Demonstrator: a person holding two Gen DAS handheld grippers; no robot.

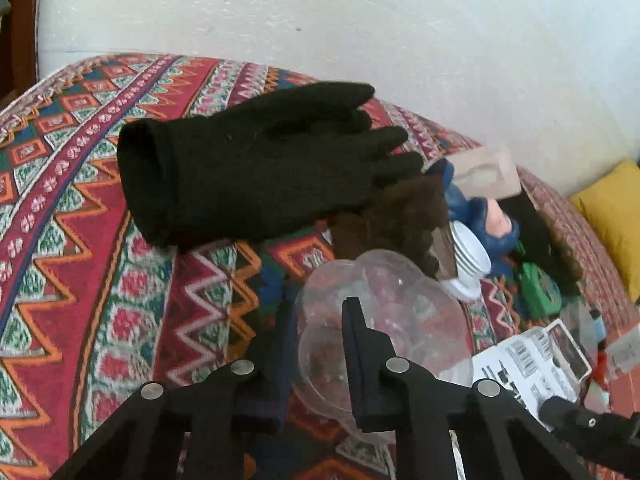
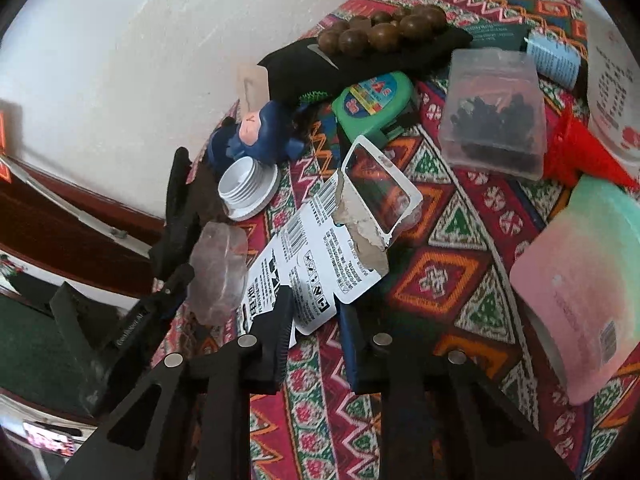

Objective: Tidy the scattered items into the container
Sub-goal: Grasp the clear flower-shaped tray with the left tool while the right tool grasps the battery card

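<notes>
Scattered items on patterned cloth (image 2: 460, 280): black glove (image 1: 256, 164), white threaded cap (image 2: 246, 188), green tape measure (image 2: 372, 100), lidded clear box (image 2: 494, 112), wooden beads (image 2: 384, 28). Left gripper (image 1: 316, 360): jaws clamped on clear plastic blister (image 1: 384, 312). Right gripper (image 2: 316, 328): jaws pinching torn printed card (image 2: 320, 256). Container: not visible.
</notes>
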